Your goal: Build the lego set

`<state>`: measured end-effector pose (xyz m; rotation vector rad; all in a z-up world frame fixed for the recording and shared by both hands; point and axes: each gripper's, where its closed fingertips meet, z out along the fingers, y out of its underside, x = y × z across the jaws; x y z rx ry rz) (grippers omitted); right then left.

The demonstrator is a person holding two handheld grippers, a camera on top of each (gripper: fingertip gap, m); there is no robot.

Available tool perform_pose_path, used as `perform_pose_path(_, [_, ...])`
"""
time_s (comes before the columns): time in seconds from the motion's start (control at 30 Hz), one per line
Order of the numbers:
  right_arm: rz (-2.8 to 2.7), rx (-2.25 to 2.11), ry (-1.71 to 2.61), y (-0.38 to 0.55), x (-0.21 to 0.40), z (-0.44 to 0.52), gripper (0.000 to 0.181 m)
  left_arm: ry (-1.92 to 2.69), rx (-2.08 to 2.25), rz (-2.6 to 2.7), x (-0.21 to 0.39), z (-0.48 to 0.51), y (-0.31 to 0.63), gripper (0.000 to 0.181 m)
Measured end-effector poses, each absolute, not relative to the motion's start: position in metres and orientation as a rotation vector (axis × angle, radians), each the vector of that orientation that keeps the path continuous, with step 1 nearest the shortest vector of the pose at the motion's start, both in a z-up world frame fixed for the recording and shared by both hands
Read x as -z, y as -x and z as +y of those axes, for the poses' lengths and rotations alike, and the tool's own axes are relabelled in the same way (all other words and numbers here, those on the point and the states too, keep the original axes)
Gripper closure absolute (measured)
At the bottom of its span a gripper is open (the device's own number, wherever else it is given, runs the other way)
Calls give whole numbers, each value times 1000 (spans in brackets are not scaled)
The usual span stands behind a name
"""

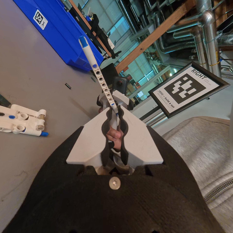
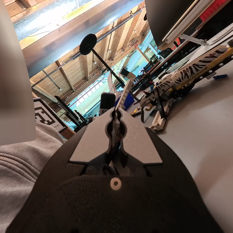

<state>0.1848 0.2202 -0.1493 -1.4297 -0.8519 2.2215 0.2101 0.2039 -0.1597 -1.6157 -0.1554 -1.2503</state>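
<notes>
Presently both claws clamp one long white plastic beam with a row of holes [image 1: 103, 85], raised above the grey tabletop [image 1: 37, 78]: left claw [image 1: 115, 111] and right claw [image 2: 116, 111] share its lower end. Advise one claw grips firmly while the other shifts toward twelve o'clock, lest the beam twist.

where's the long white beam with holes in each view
Left wrist view: the white beam rises from the left gripper at centre.
Right wrist view: it pokes up past the right gripper.
Shared landmark: framed sign.
</notes>
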Motion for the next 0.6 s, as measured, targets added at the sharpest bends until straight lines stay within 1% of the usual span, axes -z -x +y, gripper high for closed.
perform_pose_path(0.17, [-870,-2223,1412,-185,148,218,179,1611,1283,-162,159,204,-210,175])
perform_pose_path(0.27, [-880,-2228,1392,-186,146,216,174,1611,1292,-164,159,204,-210,175])
perform_pose_path(0.4, [-927,-2203,1372,-184,145,210,179,1631,1273,-146,161,204,-212,177])
perform_pose_path(0.53, [-980,-2177,1373,-180,146,202,178,1611,1286,-136,158,202,-212,176])
perform_pose_path(0.57, [-976,-2170,1381,-179,146,203,177,1596,1292,-134,156,202,-211,177])
perform_pose_path(0.6, [-976,-2166,1392,-179,147,203,170,1582,1292,-138,155,202,-209,177])
